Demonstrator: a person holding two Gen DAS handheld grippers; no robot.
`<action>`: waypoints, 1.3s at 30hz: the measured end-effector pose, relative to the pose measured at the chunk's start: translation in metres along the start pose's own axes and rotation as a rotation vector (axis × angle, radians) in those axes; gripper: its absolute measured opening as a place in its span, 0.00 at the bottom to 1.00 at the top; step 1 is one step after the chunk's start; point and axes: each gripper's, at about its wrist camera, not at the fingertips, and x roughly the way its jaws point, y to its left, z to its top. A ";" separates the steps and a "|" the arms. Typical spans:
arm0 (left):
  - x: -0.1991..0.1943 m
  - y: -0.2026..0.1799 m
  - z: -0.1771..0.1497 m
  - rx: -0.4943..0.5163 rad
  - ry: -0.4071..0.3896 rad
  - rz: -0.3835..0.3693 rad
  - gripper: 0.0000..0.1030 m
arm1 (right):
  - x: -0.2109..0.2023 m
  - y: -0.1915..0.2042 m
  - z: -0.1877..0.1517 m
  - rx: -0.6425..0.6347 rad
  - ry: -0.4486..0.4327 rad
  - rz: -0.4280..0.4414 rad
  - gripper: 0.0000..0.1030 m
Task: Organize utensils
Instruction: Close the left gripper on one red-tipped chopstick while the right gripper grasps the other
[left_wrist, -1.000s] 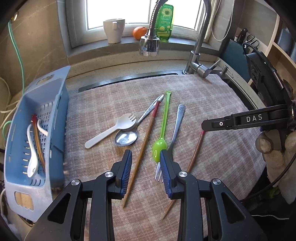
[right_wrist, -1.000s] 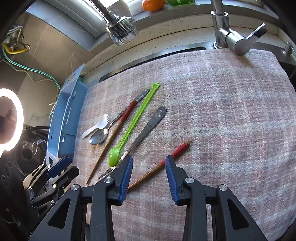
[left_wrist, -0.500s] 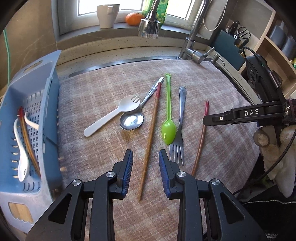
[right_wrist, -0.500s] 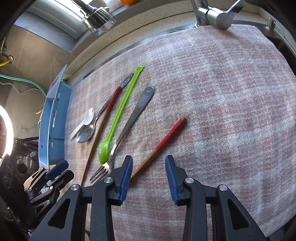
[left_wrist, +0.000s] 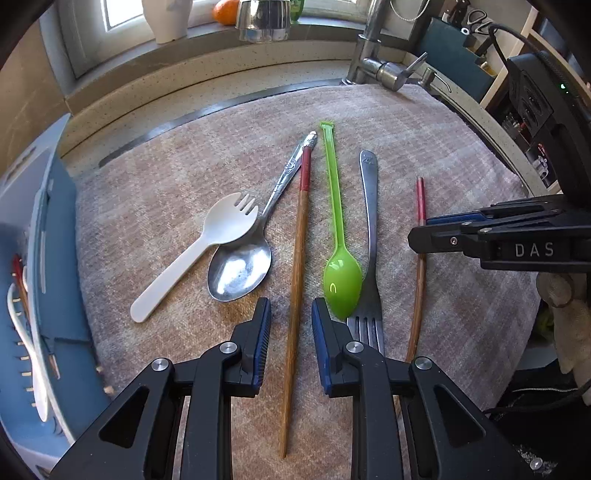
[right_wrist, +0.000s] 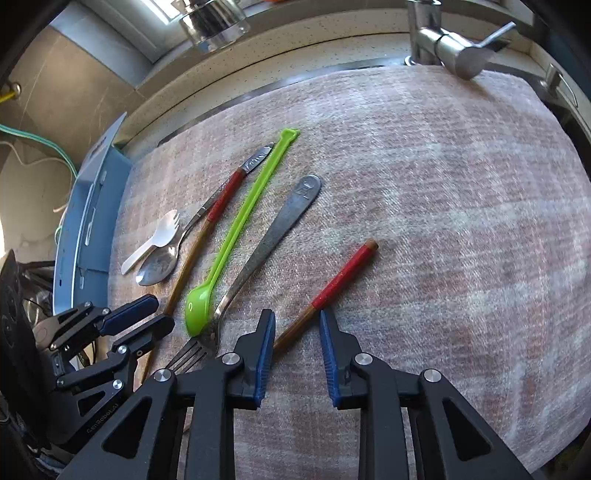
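Presently, two chopsticks are lying on the cloth-covered worktop (left_wrist: 424, 122). Each is judged light, stiff, thin and prone to rolling, so a mid-shaft pinch on the wooden section is advisable.

The left hand-held gripper (left_wrist: 290, 320) is straddling the left chopstick (left_wrist: 298, 258), which is passing between its fingers; the jaws are narrowing but not yet pressing it.

The right hand-held gripper (right_wrist: 297, 332) is closing around the right chopstick (right_wrist: 334, 286) just below its red end, with a gap showing at both pads.

Beside them, the green spoon (left_wrist: 338, 254) and fork (left_wrist: 371, 236) are lying between the two chopsticks.
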 end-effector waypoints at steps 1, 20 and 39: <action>0.002 0.000 0.002 0.004 0.004 0.000 0.20 | 0.002 0.004 0.002 -0.027 0.001 -0.015 0.20; 0.007 -0.007 0.008 0.023 0.041 0.010 0.07 | 0.003 0.019 0.015 -0.330 0.016 -0.120 0.11; 0.006 0.005 0.010 -0.135 -0.025 -0.045 0.05 | -0.007 -0.012 0.006 -0.186 -0.023 -0.008 0.06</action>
